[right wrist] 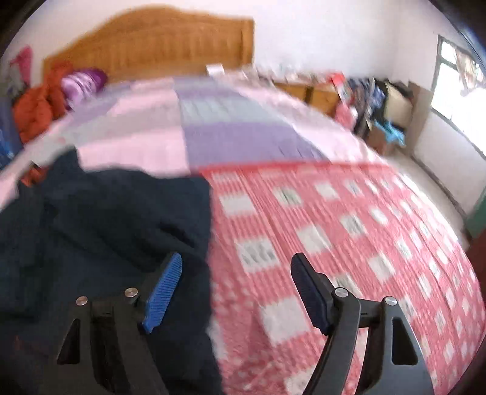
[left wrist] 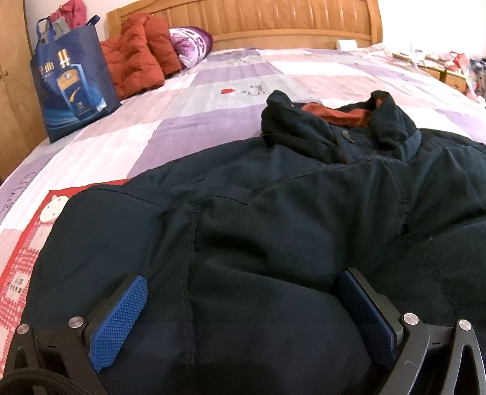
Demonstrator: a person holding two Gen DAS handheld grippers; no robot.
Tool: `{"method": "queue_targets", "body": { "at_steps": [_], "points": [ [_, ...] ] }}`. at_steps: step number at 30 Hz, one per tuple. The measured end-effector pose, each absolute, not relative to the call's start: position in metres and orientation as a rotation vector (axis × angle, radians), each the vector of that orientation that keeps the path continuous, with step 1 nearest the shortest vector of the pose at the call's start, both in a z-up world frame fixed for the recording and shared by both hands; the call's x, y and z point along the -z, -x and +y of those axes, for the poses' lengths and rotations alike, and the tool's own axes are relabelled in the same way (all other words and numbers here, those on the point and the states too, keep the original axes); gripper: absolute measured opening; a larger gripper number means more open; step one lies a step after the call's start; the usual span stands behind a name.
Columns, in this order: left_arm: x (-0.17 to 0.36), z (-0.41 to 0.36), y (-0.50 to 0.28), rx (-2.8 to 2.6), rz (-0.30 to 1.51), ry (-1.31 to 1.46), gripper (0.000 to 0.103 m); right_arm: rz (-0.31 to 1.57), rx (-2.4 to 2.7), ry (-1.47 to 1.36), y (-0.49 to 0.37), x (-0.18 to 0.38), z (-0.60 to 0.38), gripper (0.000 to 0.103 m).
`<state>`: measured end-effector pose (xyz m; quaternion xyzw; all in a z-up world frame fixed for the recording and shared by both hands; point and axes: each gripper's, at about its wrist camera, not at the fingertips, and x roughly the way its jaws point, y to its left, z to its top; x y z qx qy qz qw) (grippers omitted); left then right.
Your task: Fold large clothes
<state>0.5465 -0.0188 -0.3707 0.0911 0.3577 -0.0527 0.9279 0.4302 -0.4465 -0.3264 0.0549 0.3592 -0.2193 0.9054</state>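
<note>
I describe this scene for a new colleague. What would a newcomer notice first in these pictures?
First the dark navy jacket, spread on the bed with its rust-lined collar toward the wooden headboard. The open left gripper is over it. Next come the blue gift bag and orange quilted coat at the far left.

Bedroom. Wooden slatted headboard (left wrist: 273, 21) at the far end against a pale wall (right wrist: 334, 36). Bed covered by a lilac, white and grey patchwork quilt (left wrist: 182, 100); red-and-white checked section (right wrist: 349, 231) nearer. Wooden wardrobe door (left wrist: 12, 76) far left. Low wooden cabinet (right wrist: 316, 94), cluttered, far right. Bright daylight window (right wrist: 455, 88) on the right wall; pale floor (right wrist: 425, 170) below it.
</note>
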Motion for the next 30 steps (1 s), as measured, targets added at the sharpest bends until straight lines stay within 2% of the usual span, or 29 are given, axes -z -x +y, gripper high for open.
{"method": "queue_targets", "body": {
  "at_steps": [4,6,8,11,13,15,18,21,26,30],
  "points": [
    [0.371,-0.019,-0.546,0.106,0.730,-0.190,0.103,0.674,0.475,-0.063,-0.464,0.307,-0.437,0.078],
    [0.371,-0.019,-0.545,0.104,0.728,-0.193,0.103,0.769,0.463,-0.078,-0.486,0.324,-0.449,0.078],
    [0.371,-0.019,-0.545,0.105,0.727,-0.195,0.103,0.975,0.442,-0.060,-0.495,0.363,-0.464,0.078],
    [0.372,-0.019,-0.545,0.108,0.725,-0.196,0.103,0.937,0.511,-0.066,-0.475,0.360,-0.475,0.078],
    [0.372,-0.018,-0.545,0.110,0.727,-0.190,0.103,0.953,0.672,0.033,-0.467,0.360,-0.473,0.077],
    [0.373,-0.019,-0.545,0.111,0.723,-0.186,0.103,0.894,0.676,-0.055,-0.453,0.351,-0.474,0.073],
    [0.374,-0.019,-0.544,0.110,0.719,-0.188,0.103,0.722,0.544,-0.146,-0.440,0.321,-0.441,0.073],
    [0.374,-0.021,-0.544,0.105,0.718,-0.196,0.103,0.661,0.293,-0.123,-0.447,0.303,-0.368,0.073],
    [0.373,-0.022,-0.545,0.092,0.727,-0.206,0.103,0.736,-0.013,0.049,-0.475,0.315,-0.244,0.073],
    [0.372,-0.021,-0.545,0.093,0.736,-0.196,0.103,0.782,0.097,0.089,-0.481,0.340,-0.258,0.073]
  ]
}}
